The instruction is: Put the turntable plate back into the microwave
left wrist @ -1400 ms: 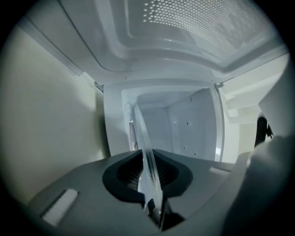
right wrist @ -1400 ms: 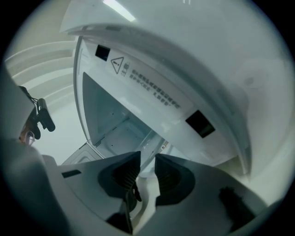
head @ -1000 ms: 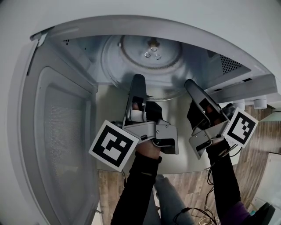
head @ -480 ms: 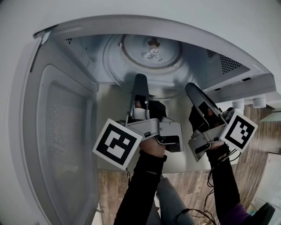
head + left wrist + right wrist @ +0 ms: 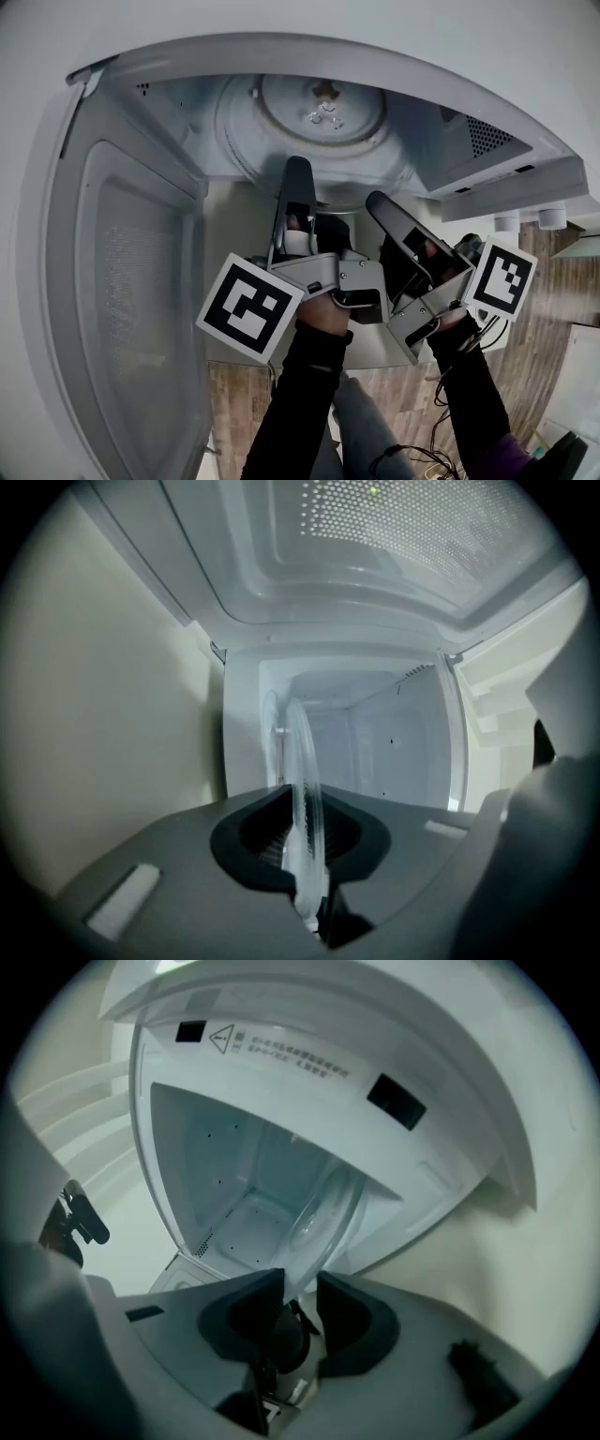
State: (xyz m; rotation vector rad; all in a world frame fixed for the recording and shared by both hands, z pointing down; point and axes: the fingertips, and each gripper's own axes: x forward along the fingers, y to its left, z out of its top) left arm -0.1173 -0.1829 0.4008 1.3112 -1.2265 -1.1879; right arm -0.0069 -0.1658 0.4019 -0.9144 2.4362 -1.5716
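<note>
The plate (image 5: pixel 281 131) is gripped at its near rim by the left gripper (image 5: pixel 297 178). In the left gripper view the glass is seen edge-on, pinched between the two pads of the left gripper (image 5: pixel 305 827), and the plate (image 5: pixel 302 761) runs straight ahead from the jaws into the microwave (image 5: pixel 403 742).

The right gripper (image 5: pixel 382 204) is held just beside the left one, at the same near rim. Its jaws have just been opening. In the right gripper view the rim of the plate (image 5: pixel 323 1213) is still seen between the jaws of the right gripper (image 5: pixel 291 1297), close against one pad. A clear gap is left to the other pad, so the plate is released on that side.

Beyond both grippers most of the plate is seen inside the microwave (image 5: pixel 469 141), with its near edge reaching out past the opening toward the jaws. Whether the plate is seated on the floor of the cavity cannot be told. The door (image 5: pixel 131 281) is swung fully open, well off to the left of the left gripper.
</note>
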